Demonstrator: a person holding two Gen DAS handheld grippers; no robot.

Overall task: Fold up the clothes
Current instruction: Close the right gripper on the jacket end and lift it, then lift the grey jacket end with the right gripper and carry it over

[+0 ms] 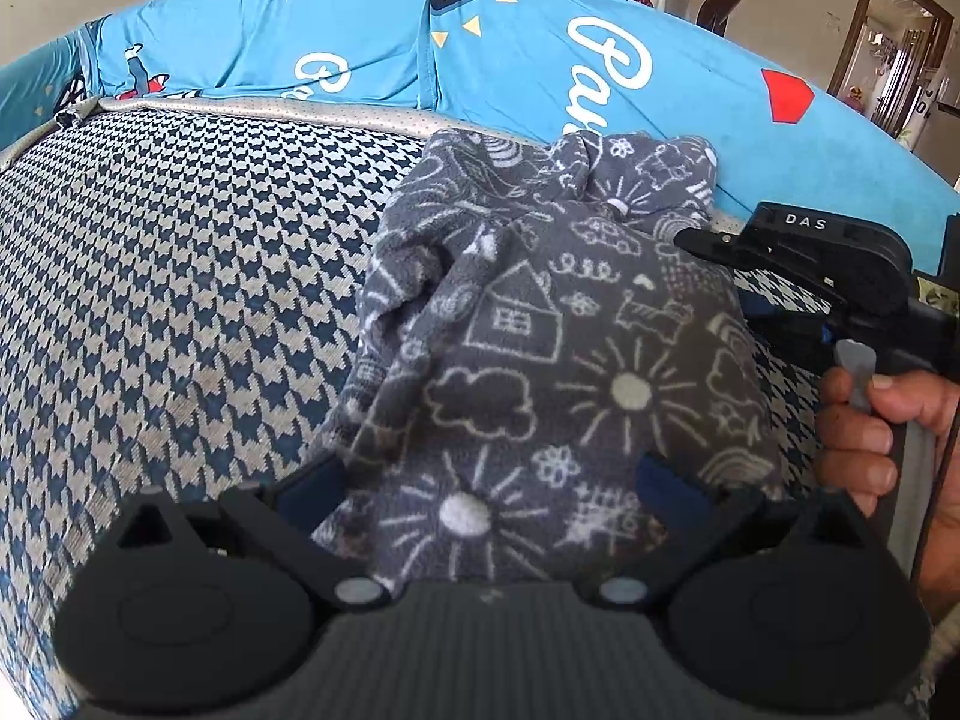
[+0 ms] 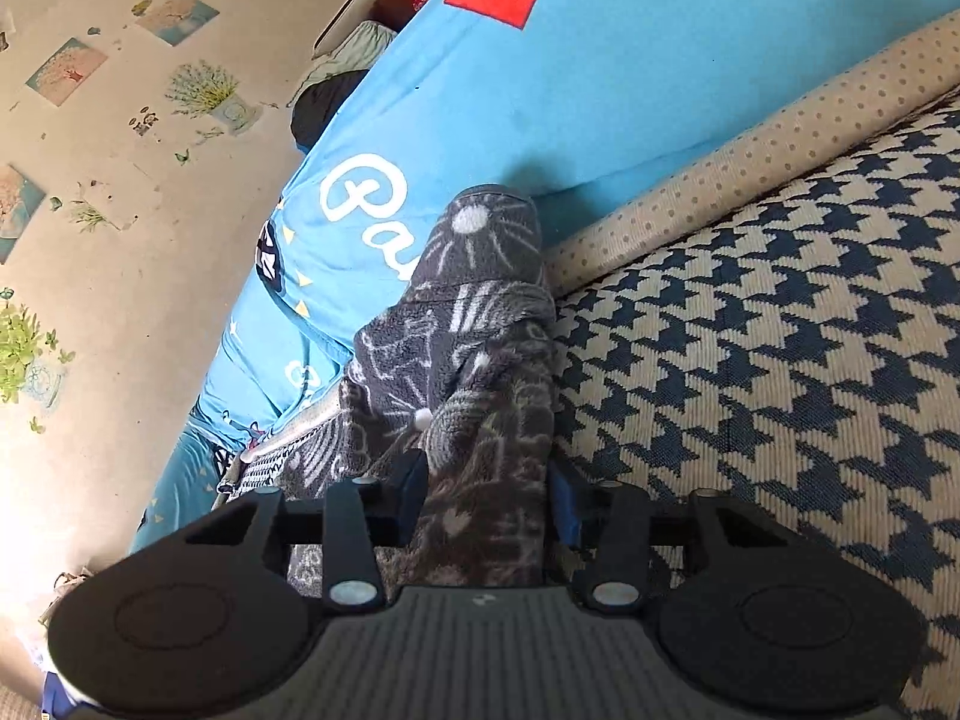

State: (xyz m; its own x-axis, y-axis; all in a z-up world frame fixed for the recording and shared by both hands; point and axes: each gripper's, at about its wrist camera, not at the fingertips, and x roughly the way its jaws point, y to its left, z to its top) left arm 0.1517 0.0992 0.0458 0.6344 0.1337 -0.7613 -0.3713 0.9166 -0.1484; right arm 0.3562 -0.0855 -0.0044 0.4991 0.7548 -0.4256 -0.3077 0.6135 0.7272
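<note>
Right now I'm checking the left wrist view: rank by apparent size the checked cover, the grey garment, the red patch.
1. checked cover
2. grey garment, though nearness to the camera enlarges it
3. red patch

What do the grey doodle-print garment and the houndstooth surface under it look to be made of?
The grey doodle-print garment looks like soft fleece or plush: its nap is fuzzy and matte, and it folds thickly. The navy-and-cream houndstooth surface looks like a flat-woven mat or upholstery, with ribbed weave lines visible; the fibre can't be told.
</note>
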